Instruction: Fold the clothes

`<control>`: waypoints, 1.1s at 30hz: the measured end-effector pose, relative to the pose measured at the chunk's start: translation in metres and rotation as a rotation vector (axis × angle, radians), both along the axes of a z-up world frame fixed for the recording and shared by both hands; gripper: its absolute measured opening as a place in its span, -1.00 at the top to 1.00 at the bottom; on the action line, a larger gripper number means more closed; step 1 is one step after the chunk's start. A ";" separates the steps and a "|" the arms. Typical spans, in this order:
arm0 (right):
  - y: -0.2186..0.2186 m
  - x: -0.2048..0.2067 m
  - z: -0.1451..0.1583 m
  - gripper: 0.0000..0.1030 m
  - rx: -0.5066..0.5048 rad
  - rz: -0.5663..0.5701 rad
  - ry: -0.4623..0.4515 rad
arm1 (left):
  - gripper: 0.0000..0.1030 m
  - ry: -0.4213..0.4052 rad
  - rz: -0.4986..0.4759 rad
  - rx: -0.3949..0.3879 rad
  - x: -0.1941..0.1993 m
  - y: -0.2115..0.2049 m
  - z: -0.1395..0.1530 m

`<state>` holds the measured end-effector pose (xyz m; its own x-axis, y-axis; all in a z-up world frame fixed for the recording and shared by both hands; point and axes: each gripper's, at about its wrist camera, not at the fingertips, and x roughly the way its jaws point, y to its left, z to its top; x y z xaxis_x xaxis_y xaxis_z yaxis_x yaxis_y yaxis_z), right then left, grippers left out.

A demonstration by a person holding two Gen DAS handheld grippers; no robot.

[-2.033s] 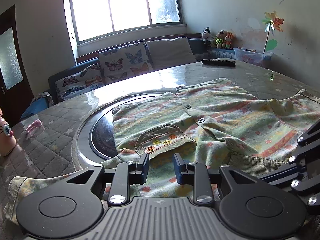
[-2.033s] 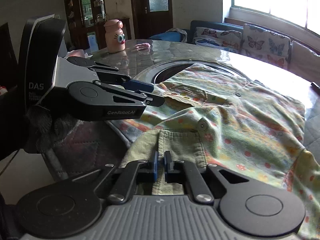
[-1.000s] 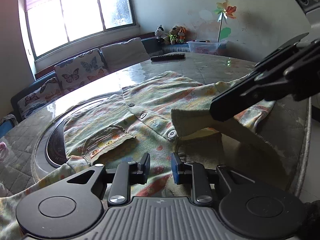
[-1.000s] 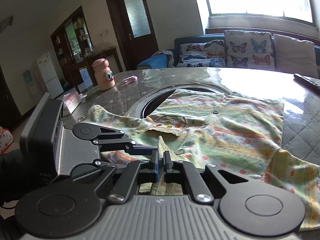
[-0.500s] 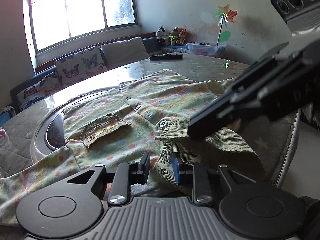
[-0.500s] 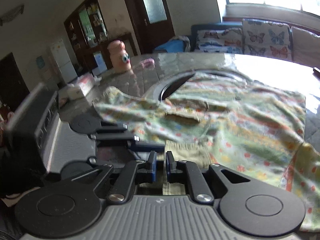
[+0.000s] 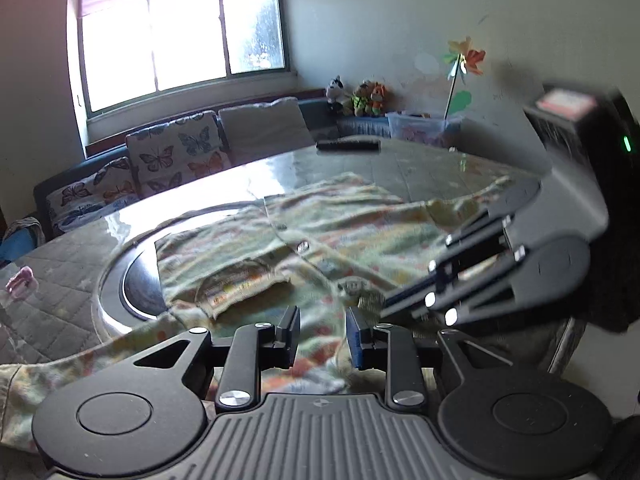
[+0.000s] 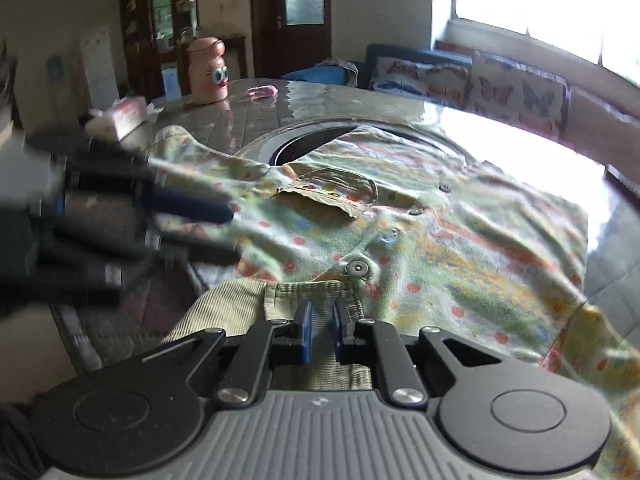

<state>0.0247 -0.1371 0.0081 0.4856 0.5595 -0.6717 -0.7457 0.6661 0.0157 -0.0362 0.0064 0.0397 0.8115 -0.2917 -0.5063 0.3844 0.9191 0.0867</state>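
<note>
A green patterned button shirt [image 7: 344, 220] lies spread on the round table, chest pocket [image 8: 332, 194] up, ribbed collar [image 8: 280, 300] at the near edge. My left gripper [image 7: 322, 334] is open and empty, low over the shirt's near edge. My right gripper [image 8: 320, 332] is slightly open, its jaws either side of the ribbed collar without pinching it. The right gripper also shows in the left wrist view [image 7: 404, 304], and the left gripper shows blurred in the right wrist view [image 8: 224, 228].
The table [image 7: 400, 160] has a round glass inset [image 7: 136, 288] under the shirt. A remote [image 7: 348, 145] lies at the far edge. A pink jar with eyes [image 8: 208, 70] and a tissue pack [image 8: 128, 114] stand at the left. A sofa with butterfly cushions [image 7: 176, 156] stands behind.
My right gripper, shut on the collar before, has opened and the collar lies back on the table. Both grippers have shifted; the left one is blurred with motion.
</note>
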 end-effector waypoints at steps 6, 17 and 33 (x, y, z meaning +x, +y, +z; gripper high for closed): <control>-0.009 -0.013 0.001 0.78 0.020 -0.001 0.002 | 0.46 0.008 -0.028 -0.028 0.024 -0.017 0.001; -0.049 -0.002 0.004 0.77 0.082 -0.162 0.051 | 0.50 0.081 -0.077 0.037 0.038 -0.038 -0.032; -0.149 0.008 -0.001 0.43 0.216 -0.557 0.075 | 0.18 0.059 -0.080 0.054 0.049 -0.063 -0.016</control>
<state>0.0328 -0.2864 0.0071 0.7006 0.3618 -0.6150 -0.2771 0.9322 0.2327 0.0132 -0.0565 0.0236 0.7551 -0.3253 -0.5692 0.4625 0.8796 0.1108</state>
